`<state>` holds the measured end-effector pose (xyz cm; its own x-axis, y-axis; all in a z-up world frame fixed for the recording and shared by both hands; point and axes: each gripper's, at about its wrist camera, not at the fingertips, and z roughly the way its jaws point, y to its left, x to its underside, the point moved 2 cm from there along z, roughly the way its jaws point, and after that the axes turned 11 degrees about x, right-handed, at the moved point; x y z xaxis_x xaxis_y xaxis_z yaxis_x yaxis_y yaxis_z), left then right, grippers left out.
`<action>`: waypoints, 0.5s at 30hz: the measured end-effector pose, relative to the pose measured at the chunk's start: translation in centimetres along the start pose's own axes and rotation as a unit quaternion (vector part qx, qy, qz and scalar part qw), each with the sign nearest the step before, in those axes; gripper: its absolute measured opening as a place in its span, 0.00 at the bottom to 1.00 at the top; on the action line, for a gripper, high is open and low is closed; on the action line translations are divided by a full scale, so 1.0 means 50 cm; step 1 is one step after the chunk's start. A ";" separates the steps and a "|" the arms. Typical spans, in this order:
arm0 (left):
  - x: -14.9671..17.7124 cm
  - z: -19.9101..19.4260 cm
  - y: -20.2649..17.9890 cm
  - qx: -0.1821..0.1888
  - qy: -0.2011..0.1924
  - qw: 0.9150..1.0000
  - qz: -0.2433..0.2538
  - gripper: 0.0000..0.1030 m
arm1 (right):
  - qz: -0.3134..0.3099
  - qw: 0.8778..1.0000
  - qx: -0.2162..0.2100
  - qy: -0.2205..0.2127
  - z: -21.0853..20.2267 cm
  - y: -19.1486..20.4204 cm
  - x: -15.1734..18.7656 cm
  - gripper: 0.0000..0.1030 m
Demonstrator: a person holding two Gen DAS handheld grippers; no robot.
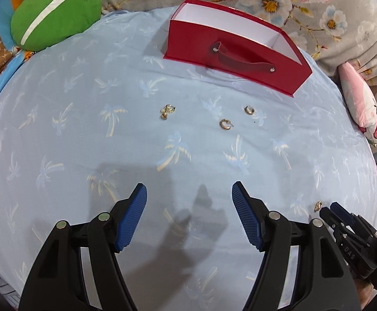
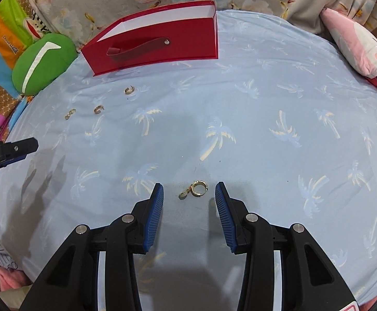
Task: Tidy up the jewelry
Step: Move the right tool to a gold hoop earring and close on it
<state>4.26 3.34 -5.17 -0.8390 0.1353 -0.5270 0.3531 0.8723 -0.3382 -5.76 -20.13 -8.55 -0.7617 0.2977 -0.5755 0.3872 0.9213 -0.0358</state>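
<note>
The right gripper (image 2: pixel 189 190) hangs with jaws parted around a gold earring (image 2: pixel 194 189) on the blue bedsheet (image 2: pixel 266 98), not touching it. The left gripper (image 1: pixel 189 190) gapes wide and empty. Three more earrings (image 1: pixel 225 124) lie mid-sheet, before a red box (image 1: pixel 196 49) at the far edge.

My right tool (image 2: pixel 189 194), jaws apart, points down at a bed sheet (image 2: pixel 266 98), pale blue with a palm-tree print. A gold hoop earring with a small charm (image 2: pixel 195 189) lies on the sheet between my blue pads (image 2: pixel 154 215), touching neither. Farther off, three more gold earrings (image 2: pixel 98 108) lie in a loose row near an open red box (image 2: pixel 162 49) with a strap handle. A green cushion (image 2: pixel 43 62) sits left of the box, and my left tool (image 2: pixel 9 151) enters at the left edge.
</note>
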 end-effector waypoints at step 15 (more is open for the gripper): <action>-0.001 0.009 0.041 -0.011 0.003 0.999 -0.031 0.64 | -0.005 1.000 0.013 0.012 0.035 0.008 0.000 0.04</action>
<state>5.22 4.93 -6.18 -0.8612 0.0835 -0.5014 0.2917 0.8890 -0.3529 -4.70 -20.20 -10.01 -0.7780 0.2939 -0.5553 0.3917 0.9179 -0.0630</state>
